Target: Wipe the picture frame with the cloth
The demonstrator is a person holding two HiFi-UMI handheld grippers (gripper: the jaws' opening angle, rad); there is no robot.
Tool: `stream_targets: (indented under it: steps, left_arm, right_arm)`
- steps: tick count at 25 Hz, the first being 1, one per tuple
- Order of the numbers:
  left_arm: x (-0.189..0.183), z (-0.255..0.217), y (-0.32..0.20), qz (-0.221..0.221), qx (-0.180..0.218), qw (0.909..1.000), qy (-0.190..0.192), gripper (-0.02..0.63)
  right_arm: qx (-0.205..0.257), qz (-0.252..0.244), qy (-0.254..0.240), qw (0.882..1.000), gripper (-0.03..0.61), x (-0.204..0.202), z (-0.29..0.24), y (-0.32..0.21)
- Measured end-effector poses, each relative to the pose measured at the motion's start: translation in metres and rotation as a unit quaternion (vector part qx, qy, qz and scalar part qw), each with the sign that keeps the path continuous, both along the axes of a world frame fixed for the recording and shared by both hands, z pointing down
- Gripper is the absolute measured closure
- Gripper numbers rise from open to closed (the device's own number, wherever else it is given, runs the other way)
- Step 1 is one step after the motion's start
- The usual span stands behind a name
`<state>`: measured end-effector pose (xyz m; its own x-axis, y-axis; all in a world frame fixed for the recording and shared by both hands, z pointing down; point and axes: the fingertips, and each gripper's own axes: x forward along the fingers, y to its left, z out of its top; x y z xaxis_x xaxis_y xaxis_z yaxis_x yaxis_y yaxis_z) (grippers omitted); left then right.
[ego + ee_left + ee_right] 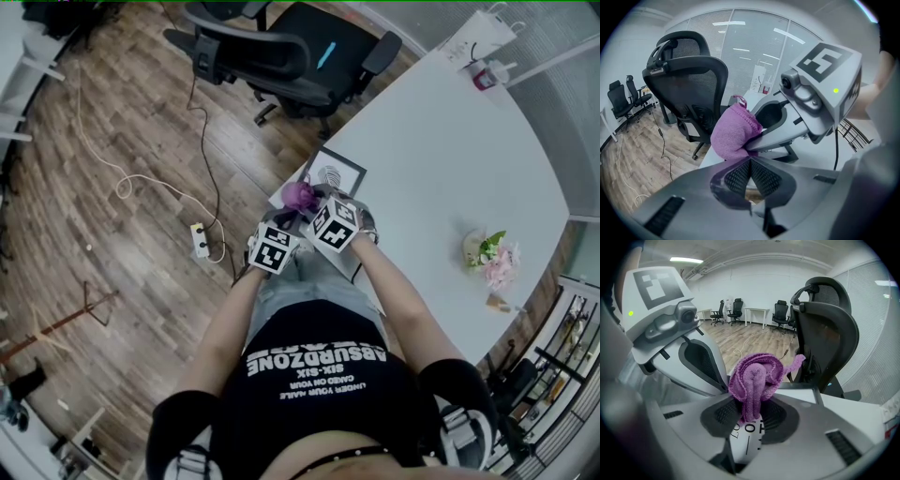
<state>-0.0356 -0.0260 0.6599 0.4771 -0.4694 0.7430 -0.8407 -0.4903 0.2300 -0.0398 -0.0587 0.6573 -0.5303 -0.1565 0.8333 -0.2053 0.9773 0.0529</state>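
Note:
A bunched purple cloth is held up over the near corner of the white table, just in front of the black-edged picture frame lying flat there. My right gripper is shut on the cloth, and a fold hangs down between its pads. The frame's print shows through the gap below. My left gripper comes in from the other side, and its tips meet at the lower edge of the cloth. The two grippers touch nose to nose.
A black office chair stands on the wood floor just past the table corner. A power strip with cable lies on the floor to the left. A small flower bunch sits at the table's right, and a white bag at its far end.

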Motion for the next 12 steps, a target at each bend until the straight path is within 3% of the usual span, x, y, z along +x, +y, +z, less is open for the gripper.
stream_targets:
  steps: [12]
  left_arm:
    - [0.000,-0.001,0.000,-0.002,0.002,1.0000,0.005,0.598]
  right_arm:
    - [0.027,0.048,0.022,0.998,0.463,0.012,-0.001,-0.037]
